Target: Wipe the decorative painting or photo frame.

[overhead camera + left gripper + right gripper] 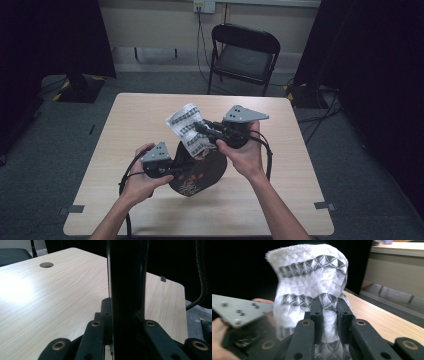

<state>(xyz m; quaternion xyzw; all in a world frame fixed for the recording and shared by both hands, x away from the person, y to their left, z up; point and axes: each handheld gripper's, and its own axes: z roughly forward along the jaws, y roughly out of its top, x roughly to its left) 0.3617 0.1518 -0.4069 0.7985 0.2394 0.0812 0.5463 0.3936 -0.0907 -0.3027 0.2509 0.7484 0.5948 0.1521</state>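
A white knit cloth [186,126] with black triangle bands hangs above the table; my right gripper [200,128] is shut on it. In the right gripper view the cloth [312,272] bunches up between the jaws of the right gripper [329,308]. Below it, a round black pouch [200,176] with a red and white flower print stands on edge on the table. My left gripper [180,169] is shut on the pouch's upper left rim. In the left gripper view the dark rim [127,277] rises as a strip from between the jaws of the left gripper [123,315].
The light wooden table [145,115] has a round cable hole [46,264] in its top. A black folding chair [245,52] stands beyond the far edge. Dark curtains close in both sides. The left gripper's grey plate [239,311] shows close beside the cloth.
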